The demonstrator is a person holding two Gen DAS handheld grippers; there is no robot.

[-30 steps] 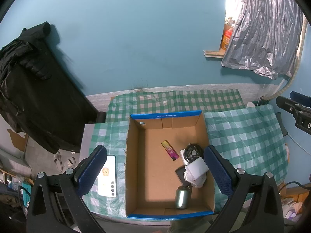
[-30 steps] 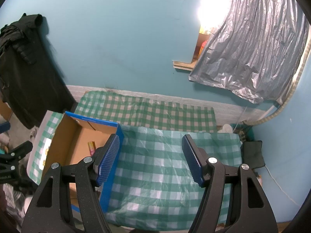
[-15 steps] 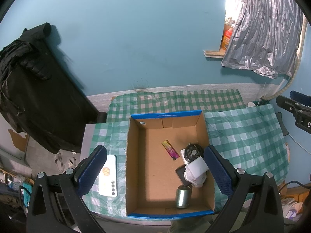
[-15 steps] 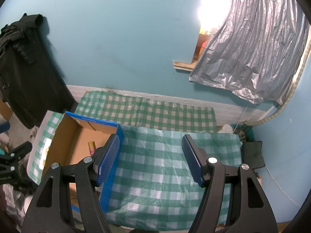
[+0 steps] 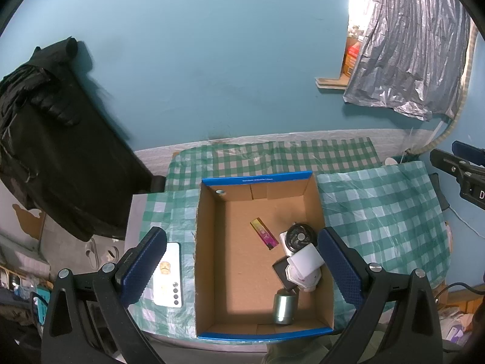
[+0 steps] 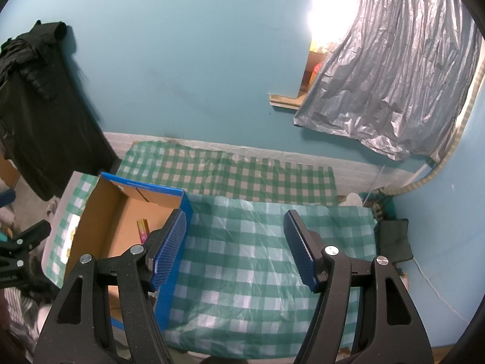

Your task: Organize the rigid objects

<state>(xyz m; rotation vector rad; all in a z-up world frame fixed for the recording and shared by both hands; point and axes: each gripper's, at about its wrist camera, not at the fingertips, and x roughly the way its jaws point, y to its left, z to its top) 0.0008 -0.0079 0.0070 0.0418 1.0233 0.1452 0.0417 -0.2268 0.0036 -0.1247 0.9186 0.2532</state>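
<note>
An open cardboard box with a blue rim point(image 5: 257, 179) stands on the green checked table. Inside lie a pink and yellow bar point(image 5: 264, 233), a small black and white fan point(image 5: 297, 239), a white object point(image 5: 304, 265), a dark flat item point(image 5: 280, 270) and a metal cylinder point(image 5: 283, 308). A white phone-like slab point(image 5: 168, 274) lies on the cloth left of the box. My left gripper point(image 5: 241, 268) is open and empty, high above the box. My right gripper point(image 6: 235, 247) is open and empty above the bare cloth right of the box point(image 6: 142, 188).
The checked cloth point(image 6: 257, 257) covers the table to the right of the box. A black jacket point(image 5: 45, 121) hangs on the left. A silver curtain point(image 6: 394, 75) covers a window at the right. The blue wall stands behind the table.
</note>
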